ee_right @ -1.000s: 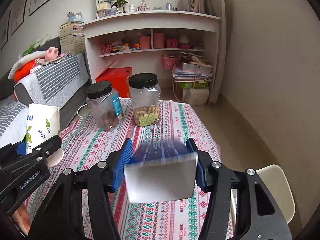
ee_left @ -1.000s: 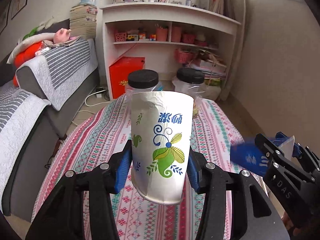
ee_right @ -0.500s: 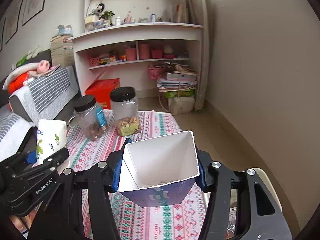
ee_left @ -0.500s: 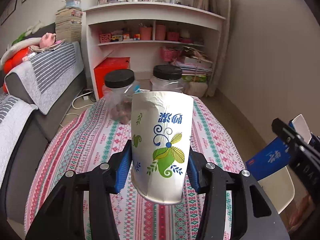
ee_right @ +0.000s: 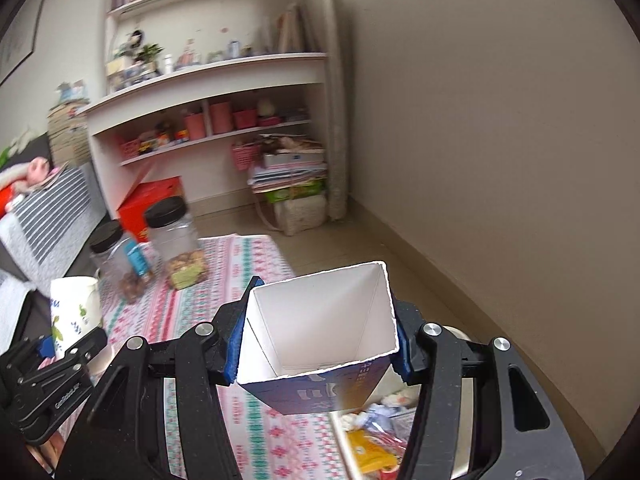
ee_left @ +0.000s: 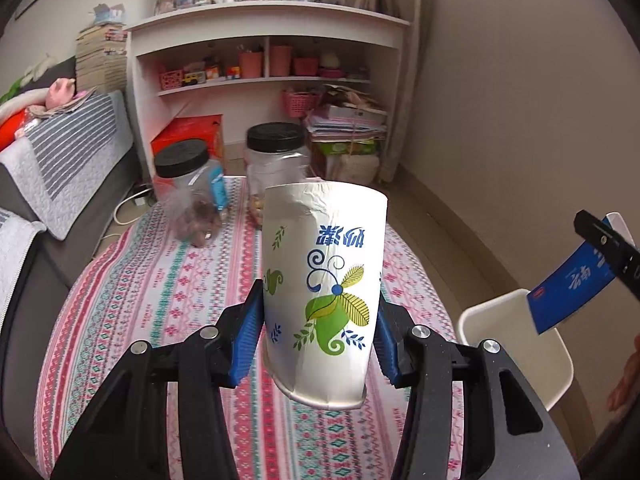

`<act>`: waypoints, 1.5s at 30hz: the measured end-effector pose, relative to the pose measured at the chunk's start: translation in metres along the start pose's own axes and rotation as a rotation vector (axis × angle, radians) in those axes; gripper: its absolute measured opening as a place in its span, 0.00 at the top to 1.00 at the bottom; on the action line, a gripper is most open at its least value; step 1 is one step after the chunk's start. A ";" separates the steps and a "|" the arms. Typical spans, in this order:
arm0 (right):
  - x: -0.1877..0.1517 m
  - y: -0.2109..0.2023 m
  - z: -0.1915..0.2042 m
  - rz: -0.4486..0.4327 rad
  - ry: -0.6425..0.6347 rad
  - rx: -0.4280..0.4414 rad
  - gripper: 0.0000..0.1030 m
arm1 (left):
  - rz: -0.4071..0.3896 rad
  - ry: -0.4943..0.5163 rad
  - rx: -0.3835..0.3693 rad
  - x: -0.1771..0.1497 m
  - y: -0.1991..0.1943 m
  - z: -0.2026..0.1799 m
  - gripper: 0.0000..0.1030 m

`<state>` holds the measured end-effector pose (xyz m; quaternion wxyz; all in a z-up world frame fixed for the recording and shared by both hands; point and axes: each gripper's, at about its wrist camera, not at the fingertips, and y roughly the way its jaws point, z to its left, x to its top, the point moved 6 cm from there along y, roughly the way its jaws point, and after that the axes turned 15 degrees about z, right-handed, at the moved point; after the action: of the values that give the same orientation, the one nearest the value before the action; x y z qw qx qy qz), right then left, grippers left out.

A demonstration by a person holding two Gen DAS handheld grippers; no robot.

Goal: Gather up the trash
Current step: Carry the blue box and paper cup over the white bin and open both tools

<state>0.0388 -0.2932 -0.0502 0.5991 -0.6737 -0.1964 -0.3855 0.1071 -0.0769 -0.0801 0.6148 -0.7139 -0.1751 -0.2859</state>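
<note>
My left gripper (ee_left: 316,336) is shut on a white paper cup (ee_left: 324,288) printed with green leaves, held upside down above the patterned tablecloth (ee_left: 160,288). The right gripper (ee_right: 318,338) is shut on a blue carton (ee_right: 320,332), whose open white inside faces the camera. That carton (ee_left: 572,280) hangs over the white bin (ee_left: 516,344) beside the table in the left wrist view. In the right wrist view the bin (ee_right: 460,392) lies below the carton with wrappers (ee_right: 372,448) in it. The cup (ee_right: 76,312) and the left gripper (ee_right: 52,380) show at the lower left.
Two clear jars with black lids (ee_left: 188,196) (ee_left: 276,168) stand at the table's far end. A grey sofa (ee_left: 48,168) runs along the left. White shelves (ee_left: 264,80), a red box (ee_left: 188,136) and stacked papers (ee_left: 348,128) line the back; a beige wall (ee_left: 520,120) is at right.
Both grippers have swung to the right, toward the bin. The right one has tipped its carton so the open end faces the camera, and the bin has come into view beneath it.
</note>
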 end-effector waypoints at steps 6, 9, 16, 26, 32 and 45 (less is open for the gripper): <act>-0.001 -0.006 -0.047 0.003 0.082 -0.052 0.49 | 0.013 0.053 -0.032 -0.004 0.004 -0.036 0.53; -0.003 -0.007 -0.071 0.018 0.140 -0.075 0.47 | 0.032 0.085 -0.065 -0.007 0.007 -0.059 0.53; -0.002 -0.019 -0.127 0.005 0.295 -0.150 0.13 | 0.070 0.184 -0.131 -0.016 0.014 -0.123 0.53; -0.008 -0.031 -0.188 0.018 0.467 -0.203 0.07 | 0.133 0.245 -0.219 -0.021 0.026 -0.205 0.52; -0.011 -0.041 -0.207 -0.006 0.510 -0.222 0.07 | 0.154 0.278 -0.263 -0.015 0.028 -0.246 0.50; -0.006 -0.053 -0.209 -0.067 0.511 -0.232 0.07 | 0.167 0.382 -0.271 -0.024 0.020 -0.268 0.24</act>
<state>-0.0633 -0.4812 -0.0231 0.5350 -0.6120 -0.0157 -0.5822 0.0491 -0.3403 -0.0886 0.5569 -0.7348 0.0436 -0.3847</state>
